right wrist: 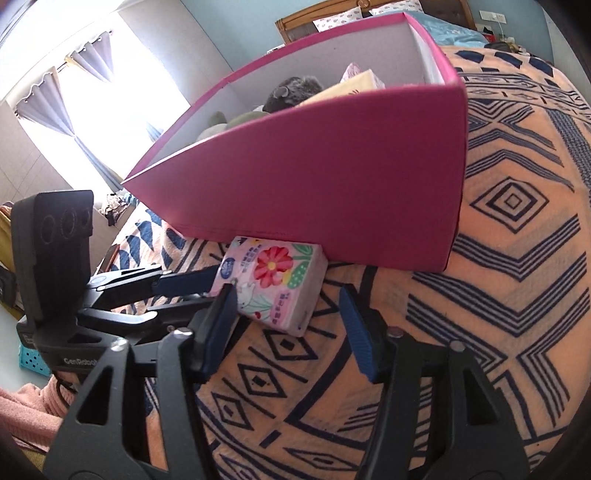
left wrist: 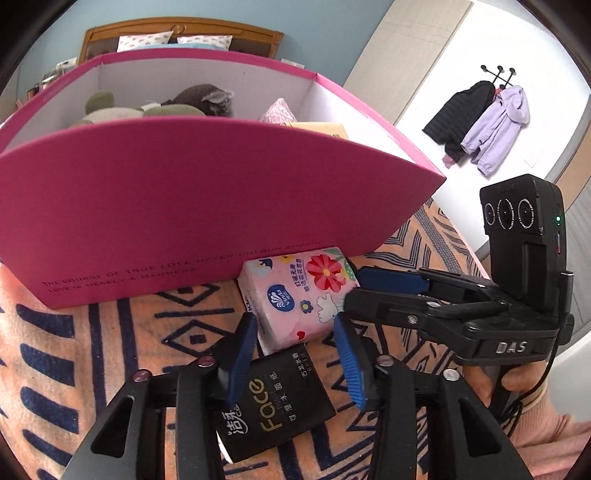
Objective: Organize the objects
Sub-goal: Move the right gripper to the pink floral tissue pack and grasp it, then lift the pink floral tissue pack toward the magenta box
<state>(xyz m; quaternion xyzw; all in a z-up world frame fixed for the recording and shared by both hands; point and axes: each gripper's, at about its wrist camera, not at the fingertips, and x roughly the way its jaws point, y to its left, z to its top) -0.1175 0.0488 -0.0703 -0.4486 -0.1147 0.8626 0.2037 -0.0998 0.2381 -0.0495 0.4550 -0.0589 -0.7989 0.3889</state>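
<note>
A pink floral tissue pack (left wrist: 301, 295) lies on the bed against the front wall of a big pink box (left wrist: 207, 206); it also shows in the right wrist view (right wrist: 275, 282). A black "Face" tissue pack (left wrist: 275, 400) lies between my left gripper's (left wrist: 295, 360) open fingers, just in front of the pink pack. My right gripper (right wrist: 291, 325) is open and empty, its left finger next to the pink pack; it shows in the left wrist view (left wrist: 358, 291) touching the pack's right end. The box (right wrist: 332, 177) holds plush toys (left wrist: 199, 101) and other packs.
An orange blanket with navy patterns (right wrist: 517, 258) covers the bed. A wooden headboard (left wrist: 181, 31) and pillows stand behind the box. Jackets (left wrist: 484, 125) hang on the right wall. A curtained window (right wrist: 74, 85) is at the left.
</note>
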